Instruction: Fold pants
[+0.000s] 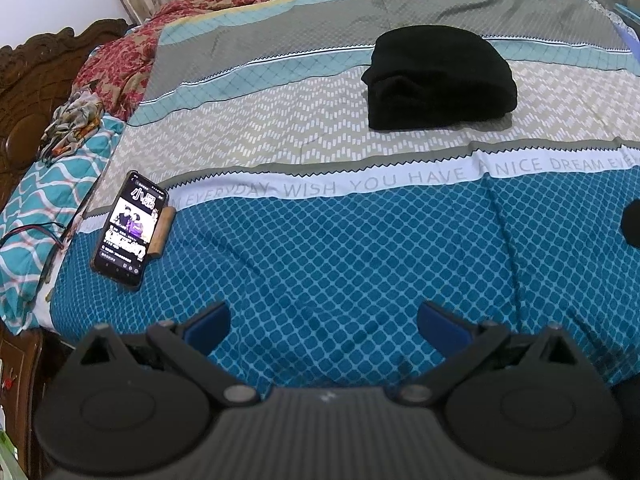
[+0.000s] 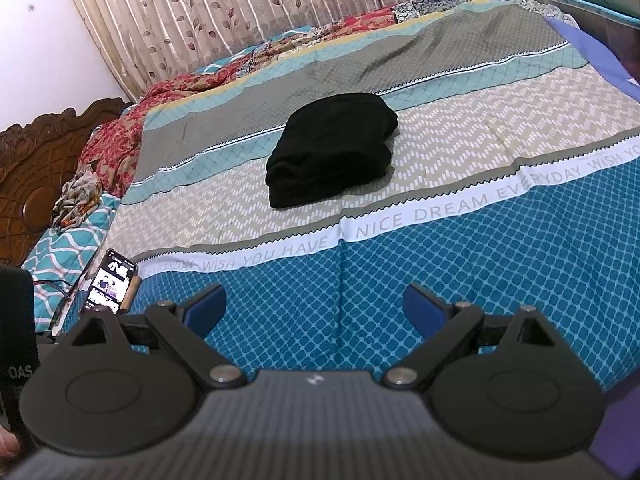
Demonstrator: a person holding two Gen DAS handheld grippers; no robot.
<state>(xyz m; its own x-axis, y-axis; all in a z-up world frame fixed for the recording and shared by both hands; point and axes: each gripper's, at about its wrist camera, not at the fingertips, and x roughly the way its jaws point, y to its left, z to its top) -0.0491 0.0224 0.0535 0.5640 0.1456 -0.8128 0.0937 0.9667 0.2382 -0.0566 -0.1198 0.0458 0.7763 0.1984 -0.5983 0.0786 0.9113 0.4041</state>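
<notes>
The black pants [image 1: 440, 80] are seen folded on the bed [image 1: 320, 248], well ahead of both tongs. The left tongs [image 1: 324, 320] and right tongs [image 2: 314, 306] are held released, with nothing between them.

Black pants [image 1: 440, 78], teal diamond-check and beige zigzag bedspread [image 1: 320, 248], red floral blanket [image 1: 116, 68], blue-padded gripper [image 1: 324, 322]

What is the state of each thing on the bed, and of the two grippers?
black pants: folded into a compact stack, lying on the bedspread, nothing touching them.
phone: screen lit, propped tilted against a small wooden stand.
left gripper: jaws open, holding nothing, above the blue part of the bedspread.
right gripper: jaws open, holding nothing.
</notes>
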